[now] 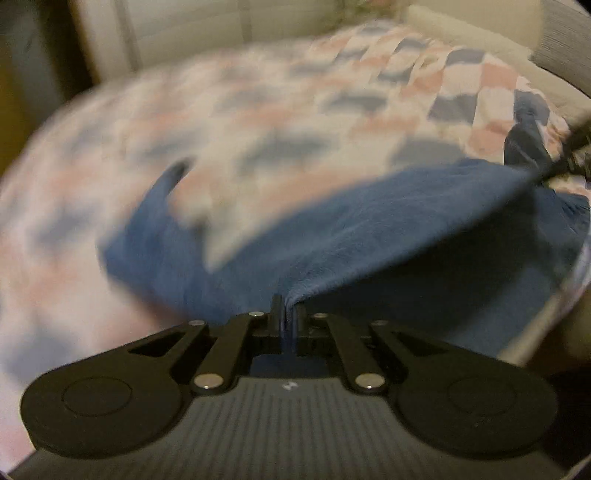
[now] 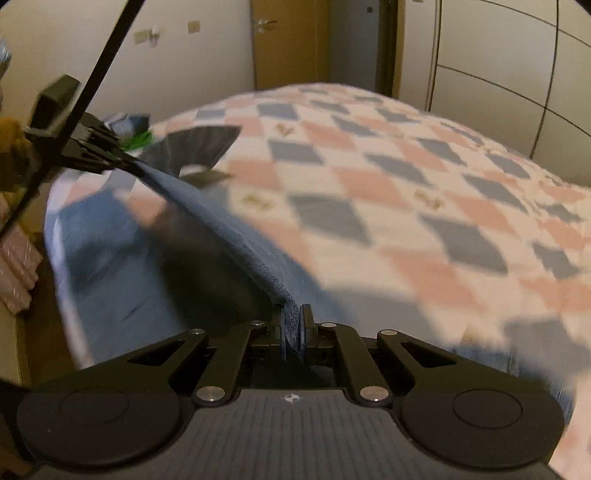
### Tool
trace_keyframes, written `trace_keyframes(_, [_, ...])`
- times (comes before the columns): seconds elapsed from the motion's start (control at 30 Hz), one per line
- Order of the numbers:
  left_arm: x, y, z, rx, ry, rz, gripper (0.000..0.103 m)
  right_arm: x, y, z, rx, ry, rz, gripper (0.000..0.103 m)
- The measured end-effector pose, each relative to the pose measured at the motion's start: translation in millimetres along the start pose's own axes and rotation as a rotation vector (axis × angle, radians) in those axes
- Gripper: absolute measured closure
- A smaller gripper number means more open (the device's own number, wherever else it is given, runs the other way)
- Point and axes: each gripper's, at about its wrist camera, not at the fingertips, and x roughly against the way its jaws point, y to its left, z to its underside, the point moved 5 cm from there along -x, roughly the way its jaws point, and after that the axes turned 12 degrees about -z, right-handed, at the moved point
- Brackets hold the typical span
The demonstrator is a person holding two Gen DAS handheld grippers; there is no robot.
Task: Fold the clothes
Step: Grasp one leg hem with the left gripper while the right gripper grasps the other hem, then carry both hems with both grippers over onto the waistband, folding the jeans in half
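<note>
A blue garment [image 1: 332, 229] hangs stretched between my two grippers above a bed. My left gripper [image 1: 287, 314] is shut on one end of its edge. My right gripper [image 2: 293, 321] is shut on the other end of the blue garment [image 2: 229, 236]. The taut edge runs from my right gripper up to the left gripper [image 2: 125, 162], which shows at the upper left of the right wrist view. The right gripper [image 1: 554, 166] shows at the right edge of the left wrist view. The rest of the cloth droops toward the bed. Both views are blurred.
The bed has a quilt [image 2: 406, 177] checked in pink, blue and white. A wooden door [image 2: 291, 40] and pale walls stand beyond the bed. A pale cushion or headboard [image 1: 461, 33] lies at the far side. A black cable [image 2: 107, 62] crosses the upper left.
</note>
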Motion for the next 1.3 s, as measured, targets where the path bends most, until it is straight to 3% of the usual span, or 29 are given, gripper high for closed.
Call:
trace_keyframes(0.1, [-10.4,-21.9,48.1,0.048,0.07,0.023,0.098,-26.4,31.2,56.0,-0.153,0.092,-0.013,0.083])
trace_keyframes(0.17, [-13.3,-25.6,47.1,0.058,-0.007,0.053,0.098,-36.3,37.2,82.5,-0.25,0.068,-0.006,0.078])
trace_keyframes(0.27, [-12.5,-24.1,41.0,0.081,-0.135,0.094,0.097,-32.1,22.3,95.7,-0.419,-0.094,-0.057,0.058])
trace_keyframes(0.33, [-14.9,-25.7,43.2,0.099,-0.197,0.11,0.095,-26.1,9.3,102.6,-0.533,-0.222,-0.096,0.058])
trace_keyframes(0.43, [-18.9,-34.0,56.2,0.092,-0.229,0.115,0.088,-18.9,9.8,112.0,-0.521,-0.345,-0.093,0.058])
trace_keyframes(0.5, [-18.9,-41.1,68.3,0.05,-0.23,0.108,0.081,-22.6,13.8,121.5,-0.525,-0.346,-0.064,0.058])
trace_keyframes(0.63, [-2.5,-49.0,92.5,-0.014,-0.165,0.117,0.078,-25.0,26.2,139.9,-0.566,-0.301,0.007,0.057])
trace_keyframes(0.7, [15.9,-43.0,88.7,0.004,-0.202,0.109,0.077,-13.1,29.5,141.3,-0.6,-0.327,0.012,0.056])
trace_keyframes(0.77, [25.2,-32.6,66.8,0.047,-0.256,0.08,0.068,4.5,28.8,135.9,-0.612,-0.374,0.033,0.05])
trace_keyframes(0.83, [17.8,-25.4,36.0,0.071,-0.272,0.011,0.049,26.5,15.4,121.7,-0.627,-0.445,0.114,0.042])
trace_keyframes(0.97, [-32.6,-17.5,-35.2,0.099,-0.191,-0.08,0.045,54.2,-31.8,101.7,-0.823,-0.583,0.26,0.026])
trace_keyframes(1.1, [-107.2,-5.4,-84.7,0.154,-0.011,-0.185,0.045,64.0,-64.3,91.9,-0.98,-0.656,0.301,0.022])
trace_keyframes(1.23, [-167.9,3.0,-84.1,0.123,0.155,-0.304,0.047,56.6,-77.1,80.7,-1.008,-0.625,0.328,0.022])
trace_keyframes(1.3, [-179.6,6.2,-73.9,0.137,0.172,-0.295,0.048,48.3,-77.8,78.7,-1.012,-0.591,0.336,0.022])
